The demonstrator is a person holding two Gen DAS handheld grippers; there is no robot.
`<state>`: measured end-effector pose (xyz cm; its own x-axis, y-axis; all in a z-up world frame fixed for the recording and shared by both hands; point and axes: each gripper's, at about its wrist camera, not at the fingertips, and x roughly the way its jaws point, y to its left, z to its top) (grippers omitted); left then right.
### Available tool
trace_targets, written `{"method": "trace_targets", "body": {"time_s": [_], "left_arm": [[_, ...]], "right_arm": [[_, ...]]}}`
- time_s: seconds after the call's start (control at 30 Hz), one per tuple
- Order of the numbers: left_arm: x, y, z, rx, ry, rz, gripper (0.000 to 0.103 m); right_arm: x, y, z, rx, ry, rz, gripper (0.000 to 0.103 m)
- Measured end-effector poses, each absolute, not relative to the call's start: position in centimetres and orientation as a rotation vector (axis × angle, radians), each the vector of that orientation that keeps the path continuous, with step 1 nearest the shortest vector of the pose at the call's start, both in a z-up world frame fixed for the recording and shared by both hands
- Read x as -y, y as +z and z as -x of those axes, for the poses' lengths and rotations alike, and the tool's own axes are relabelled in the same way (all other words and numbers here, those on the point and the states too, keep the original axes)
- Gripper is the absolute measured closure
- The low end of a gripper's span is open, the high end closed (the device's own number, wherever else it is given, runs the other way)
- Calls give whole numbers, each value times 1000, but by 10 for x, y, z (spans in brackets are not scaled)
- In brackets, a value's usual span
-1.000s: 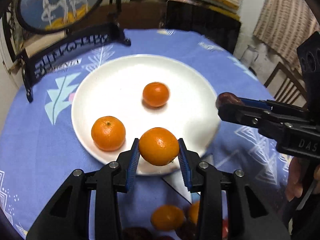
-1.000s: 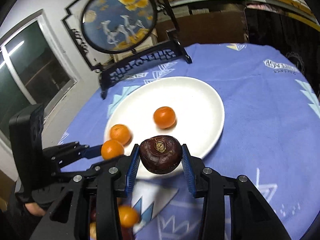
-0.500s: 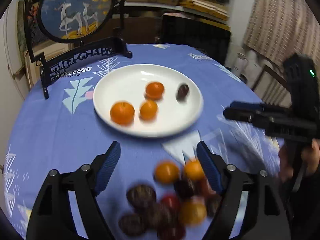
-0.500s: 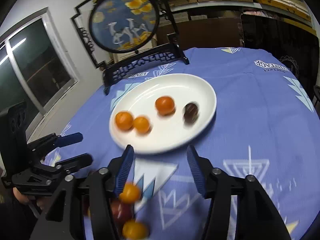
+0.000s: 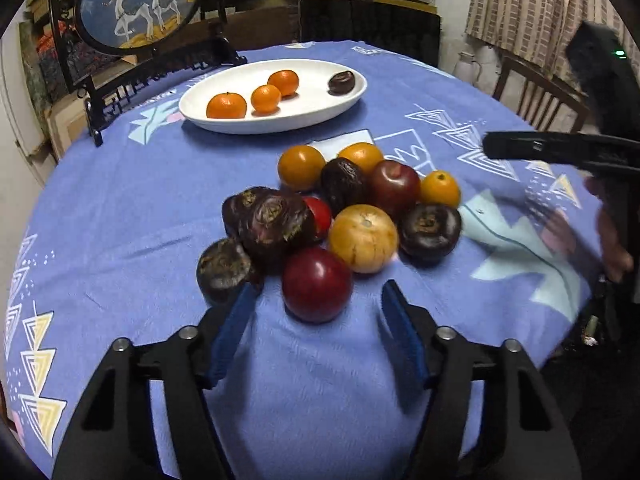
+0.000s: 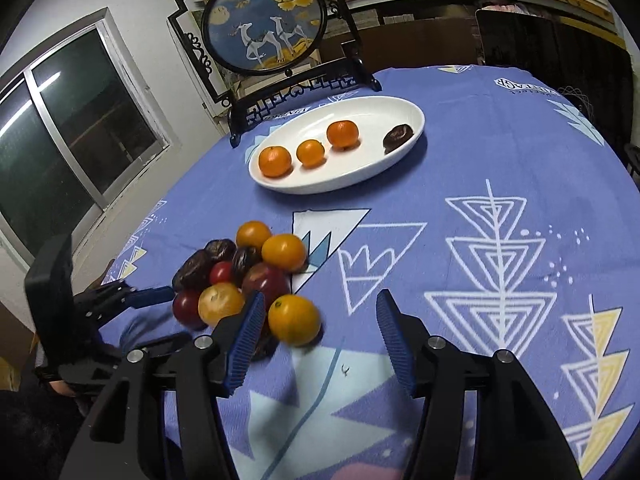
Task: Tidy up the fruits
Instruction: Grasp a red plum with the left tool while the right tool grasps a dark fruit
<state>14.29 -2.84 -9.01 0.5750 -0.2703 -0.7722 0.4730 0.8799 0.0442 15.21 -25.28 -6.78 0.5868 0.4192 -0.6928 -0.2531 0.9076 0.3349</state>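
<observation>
The left hand-held gripper (image 5: 316, 320) is held wide before the plum (image 5: 317, 285); the right hand-held gripper (image 6: 320, 326), also wide, nears an orange (image 6: 294, 319). Each fruit should be centred before closing, then carried to the plate (image 5: 240, 124) at 12 o'clock.

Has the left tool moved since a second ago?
Yes. The left tool pulled back from the white oval plate toward the fruit pile, now open and empty.
</observation>
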Motion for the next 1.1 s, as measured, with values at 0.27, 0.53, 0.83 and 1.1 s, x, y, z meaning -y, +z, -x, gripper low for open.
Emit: {"method": "trace_targets", "body": {"time_s": [0.27, 0.53, 0.83, 1.1], "left_arm": [[39, -98, -150, -869, -446, -244, 67], [17, -67, -123, -790, -502, -149, 67], [7, -68, -116, -806, -506, -123, 67], [3, -72, -116, -815, -498, -104, 67]], "right_arm": [[246, -76, -138, -892, 419, -187, 45], [189, -81, -118, -906, 560, -14, 45], [153, -95, -140, -923, 480, 78, 48], [169, -98, -144, -933, 465, -11, 63]]}}
